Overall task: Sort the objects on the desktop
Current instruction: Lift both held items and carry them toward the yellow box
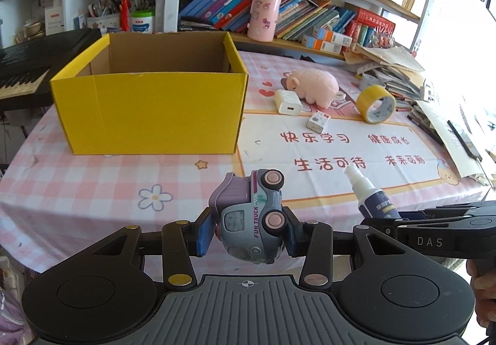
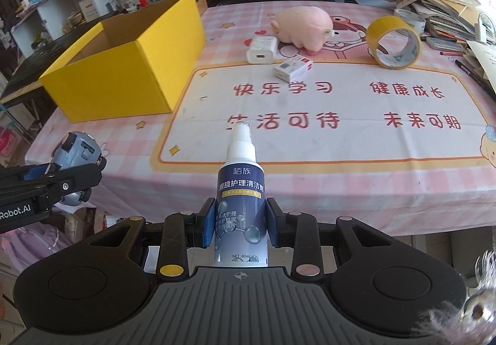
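The left tool [image 1: 249, 232] pinches a light, hard toy truck [image 1: 251, 218]; the right tool [image 2: 241, 222] pinches a slick spray bottle [image 2: 241, 190] mid-body.

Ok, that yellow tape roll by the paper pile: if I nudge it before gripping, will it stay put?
Probably not. The tape roll stands on its edge, so a sideways nudge could set it rolling across the tablecloth. It looks like a hollow ring, so likely light, and it may tip flat if pushed at the top.

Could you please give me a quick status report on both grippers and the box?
Left gripper shut on toy truck. Right gripper shut on spray bottle. Yellow box open, nothing visible inside. Path to it clear.
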Available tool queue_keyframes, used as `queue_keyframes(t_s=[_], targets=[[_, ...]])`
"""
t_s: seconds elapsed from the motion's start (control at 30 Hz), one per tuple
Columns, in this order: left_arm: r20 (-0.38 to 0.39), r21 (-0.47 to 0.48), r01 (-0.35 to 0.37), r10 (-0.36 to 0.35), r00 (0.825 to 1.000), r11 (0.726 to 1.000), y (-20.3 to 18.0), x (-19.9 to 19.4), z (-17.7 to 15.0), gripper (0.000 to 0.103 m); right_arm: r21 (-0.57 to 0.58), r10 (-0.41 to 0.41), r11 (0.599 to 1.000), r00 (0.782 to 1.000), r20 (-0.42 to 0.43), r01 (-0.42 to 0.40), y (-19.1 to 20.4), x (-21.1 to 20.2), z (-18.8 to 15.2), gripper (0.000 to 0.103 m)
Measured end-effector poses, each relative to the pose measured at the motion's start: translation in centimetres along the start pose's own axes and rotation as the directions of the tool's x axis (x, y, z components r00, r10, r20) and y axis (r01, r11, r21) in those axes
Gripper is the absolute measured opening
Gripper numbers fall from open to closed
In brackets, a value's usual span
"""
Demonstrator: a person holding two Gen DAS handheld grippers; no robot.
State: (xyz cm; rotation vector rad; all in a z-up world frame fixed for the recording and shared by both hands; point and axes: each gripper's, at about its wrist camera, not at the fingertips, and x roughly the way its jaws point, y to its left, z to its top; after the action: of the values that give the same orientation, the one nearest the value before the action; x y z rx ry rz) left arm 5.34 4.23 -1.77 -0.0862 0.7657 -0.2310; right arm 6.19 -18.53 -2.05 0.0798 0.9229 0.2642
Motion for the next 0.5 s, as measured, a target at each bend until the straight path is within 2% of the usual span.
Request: queue_keyframes(t_s=[0.5], targets=[[0.039, -0.031, -0.015, 0.016, 0.999, 0.999, 1.5, -2.4, -1.3, 0.043, -0.070, 0.032, 0.997, 0.999, 0.013, -0.031, 3.0, -1.1, -1.1, 0.030]])
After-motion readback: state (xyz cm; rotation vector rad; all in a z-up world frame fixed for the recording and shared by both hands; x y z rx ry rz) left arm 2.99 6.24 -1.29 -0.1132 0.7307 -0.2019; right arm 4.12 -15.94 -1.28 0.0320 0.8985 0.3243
